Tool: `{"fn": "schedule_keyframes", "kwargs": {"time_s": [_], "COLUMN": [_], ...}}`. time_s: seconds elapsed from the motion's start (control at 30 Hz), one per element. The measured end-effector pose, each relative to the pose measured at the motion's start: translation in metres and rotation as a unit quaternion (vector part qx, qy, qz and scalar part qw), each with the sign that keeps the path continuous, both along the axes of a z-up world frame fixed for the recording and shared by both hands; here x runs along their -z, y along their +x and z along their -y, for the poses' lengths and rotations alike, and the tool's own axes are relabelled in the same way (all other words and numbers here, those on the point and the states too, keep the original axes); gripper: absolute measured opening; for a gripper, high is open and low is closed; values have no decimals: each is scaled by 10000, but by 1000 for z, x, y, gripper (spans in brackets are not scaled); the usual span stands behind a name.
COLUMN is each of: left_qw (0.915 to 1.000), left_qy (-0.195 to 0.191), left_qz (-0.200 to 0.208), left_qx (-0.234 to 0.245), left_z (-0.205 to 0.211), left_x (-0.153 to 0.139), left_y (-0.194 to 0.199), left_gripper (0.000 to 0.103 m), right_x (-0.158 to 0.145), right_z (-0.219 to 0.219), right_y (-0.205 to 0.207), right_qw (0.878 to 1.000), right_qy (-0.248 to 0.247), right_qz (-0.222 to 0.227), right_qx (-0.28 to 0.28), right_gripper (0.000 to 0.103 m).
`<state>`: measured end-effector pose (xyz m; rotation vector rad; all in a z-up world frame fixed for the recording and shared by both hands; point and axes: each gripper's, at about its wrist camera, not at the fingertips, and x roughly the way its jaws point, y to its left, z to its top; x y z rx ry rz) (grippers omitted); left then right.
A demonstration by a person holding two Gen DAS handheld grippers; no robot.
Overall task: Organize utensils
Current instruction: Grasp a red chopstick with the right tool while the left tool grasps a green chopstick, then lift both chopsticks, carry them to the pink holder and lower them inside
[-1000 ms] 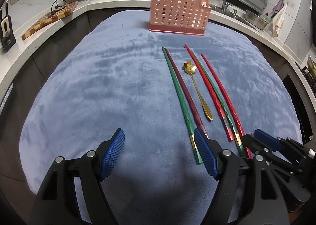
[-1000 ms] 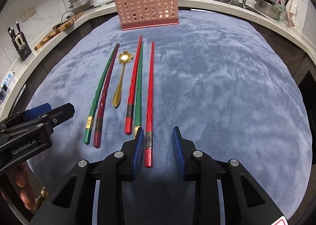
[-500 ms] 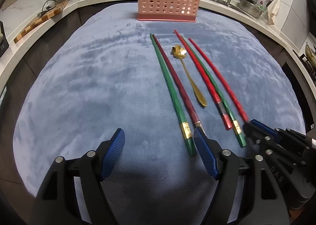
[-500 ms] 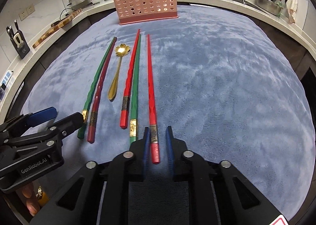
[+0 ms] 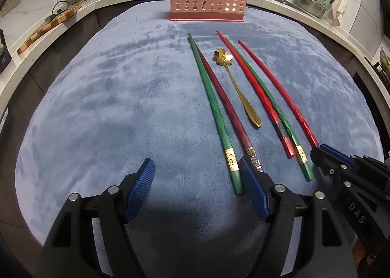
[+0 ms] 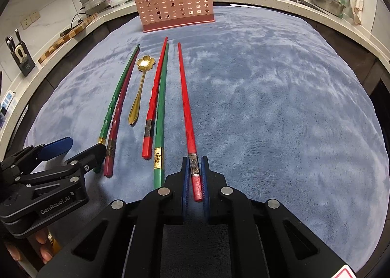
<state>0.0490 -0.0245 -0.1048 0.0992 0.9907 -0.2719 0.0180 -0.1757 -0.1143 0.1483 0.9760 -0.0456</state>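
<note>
Clamping the red chopstick [image 6: 187, 117] by its banded end nearest the pink holder [image 6: 174, 2], right tool [image 6: 195, 180] readies transfer; left tool [image 5: 195, 190] stands wide, empty.

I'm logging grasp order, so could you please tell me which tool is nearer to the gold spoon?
Left. The left tool, open, sits just below-left of the gold spoon; the right tool, shut on the outermost red chopstick, is further right.
</note>
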Motion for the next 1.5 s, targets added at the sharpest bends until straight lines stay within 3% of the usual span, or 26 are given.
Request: {"fn": "schedule_keyframes", "kwargs": {"time_s": [0.2, 0.37, 0.57, 0.9, 1.13, 1.5], "left_qw": [9999, 9998, 9997, 9997, 9989, 9956], "left_qy": [74, 91, 40, -99, -304, -543], "left_qz": [90, 132, 120, 150, 333, 755], "left_qx": [-17, -127, -201, -155, -157, -139], "left_z": [-1, -8, -16, -21, -27, -30], "left_x": [1, -1, -2, -13, -41, -103], "left_y": [0, 1, 3, 2, -3, 8], "left_gripper": [57, 31, 10, 7, 7, 7], "right_x": [0, 0, 0, -8, -30, -103], "right_z": [0, 0, 0, 2, 7, 17], "right_y": [0, 0, -1, -5, -10, -2], "right_qw": [10000, 10000, 10000, 9999, 9995, 9941], "right_qy": [3, 5, 9, 61, 88, 145], "right_qz": [0, 0, 1, 83, 303, 1076], "right_qx": [0, -2, -5, 26, 32, 17], "right_gripper": [9, 8, 8, 8, 8, 8]}}
